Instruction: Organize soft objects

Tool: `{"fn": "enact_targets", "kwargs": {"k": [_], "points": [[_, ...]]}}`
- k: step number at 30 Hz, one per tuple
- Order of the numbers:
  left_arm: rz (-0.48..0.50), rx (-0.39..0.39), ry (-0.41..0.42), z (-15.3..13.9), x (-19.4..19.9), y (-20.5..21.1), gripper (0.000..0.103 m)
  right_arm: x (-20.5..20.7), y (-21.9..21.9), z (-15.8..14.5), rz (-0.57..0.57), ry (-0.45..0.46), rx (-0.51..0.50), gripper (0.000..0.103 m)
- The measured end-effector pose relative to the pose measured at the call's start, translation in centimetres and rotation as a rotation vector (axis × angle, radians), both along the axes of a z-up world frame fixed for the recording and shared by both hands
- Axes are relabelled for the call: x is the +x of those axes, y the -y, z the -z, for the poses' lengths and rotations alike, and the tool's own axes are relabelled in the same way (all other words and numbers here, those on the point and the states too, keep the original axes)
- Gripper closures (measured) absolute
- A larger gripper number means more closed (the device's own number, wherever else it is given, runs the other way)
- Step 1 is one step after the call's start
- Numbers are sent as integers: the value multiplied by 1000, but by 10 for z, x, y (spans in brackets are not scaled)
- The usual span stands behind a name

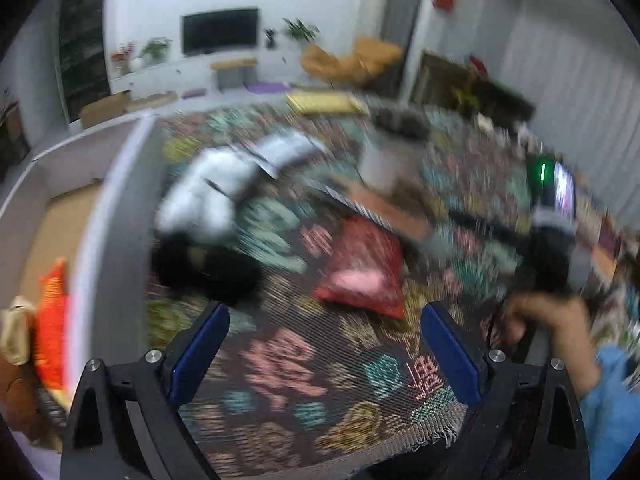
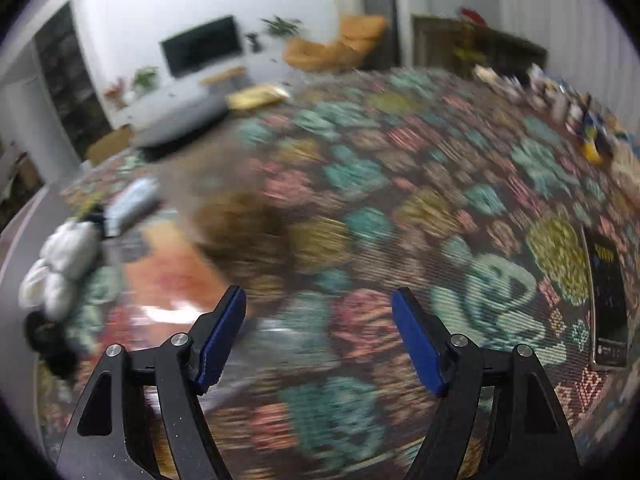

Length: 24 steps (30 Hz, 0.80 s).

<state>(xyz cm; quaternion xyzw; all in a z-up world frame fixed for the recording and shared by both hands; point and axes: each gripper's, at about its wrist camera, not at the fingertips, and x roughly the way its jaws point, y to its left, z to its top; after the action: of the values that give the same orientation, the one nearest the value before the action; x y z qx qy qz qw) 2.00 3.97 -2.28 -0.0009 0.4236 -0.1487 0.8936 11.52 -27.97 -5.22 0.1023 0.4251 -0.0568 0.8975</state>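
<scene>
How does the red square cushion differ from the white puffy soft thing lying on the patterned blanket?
The red square cushion is flat and angular with a pink patch, while the white puffy soft thing is lumpy and rounded. The cushion lies apart on open blanket; the white thing lies nearer the grey box wall, with a black fuzzy item beside it. Both rest on the patterned blanket, ungripped.

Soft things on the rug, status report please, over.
Both hand-held grippers, left and right, open, empty. Red cushion and white plush loose on rug. Nothing between jaws; picture blurred.
</scene>
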Motion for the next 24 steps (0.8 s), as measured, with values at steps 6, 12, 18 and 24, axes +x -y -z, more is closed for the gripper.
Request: {"fn": "enact_targets", "kwargs": {"k": [6,12,18,24], "points": [[3,109,-48,65,22,32,7,11,30,21,45,-78,35,25],[-78,87,-56,92,51,16,7,21,19,35,16,-101,-66,19],[-49,121,-25,100,57,18,3,22,15,39,3,-103,-100,14],[-45,114,-28,103,63,19,0,22,14,39,2,-101,-110,13]]}}
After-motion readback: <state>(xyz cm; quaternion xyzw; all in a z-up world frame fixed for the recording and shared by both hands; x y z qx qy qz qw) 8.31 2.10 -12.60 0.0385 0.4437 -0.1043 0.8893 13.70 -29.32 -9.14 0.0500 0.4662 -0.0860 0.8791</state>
